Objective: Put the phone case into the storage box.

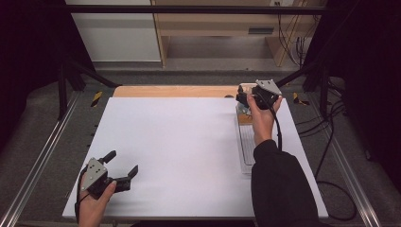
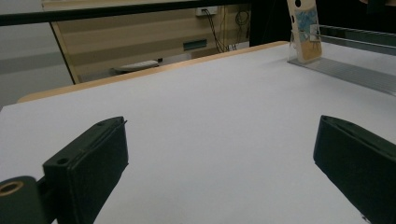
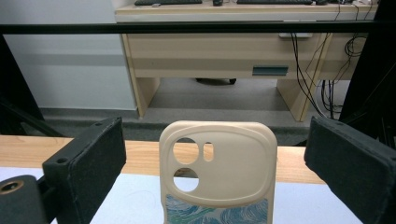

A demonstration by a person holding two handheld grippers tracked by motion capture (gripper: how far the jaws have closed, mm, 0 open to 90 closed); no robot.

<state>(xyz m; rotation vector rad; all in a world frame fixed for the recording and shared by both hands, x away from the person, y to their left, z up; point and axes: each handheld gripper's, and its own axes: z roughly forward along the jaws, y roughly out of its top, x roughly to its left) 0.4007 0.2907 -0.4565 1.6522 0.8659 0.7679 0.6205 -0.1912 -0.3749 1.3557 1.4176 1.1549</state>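
Approaching phone case [image 3: 218, 170] with right gripper [image 3: 215, 163], jaws spread wide either side, not touching | case upright in clear rack [image 1: 246, 146] at table's far right | probably light, thin, flexible, smooth: pinch side edges | left gripper [image 1: 124, 165] released, idle

Cream phone case [image 3: 218, 172] upright (camera cutouts on top, blue swirl pattern below), standing in clear rack [image 1: 247, 146].

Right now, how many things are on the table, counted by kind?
Phone case: 1
Clear stand: 1
Claws, left claw and right claw, both open: 2
Total: 4
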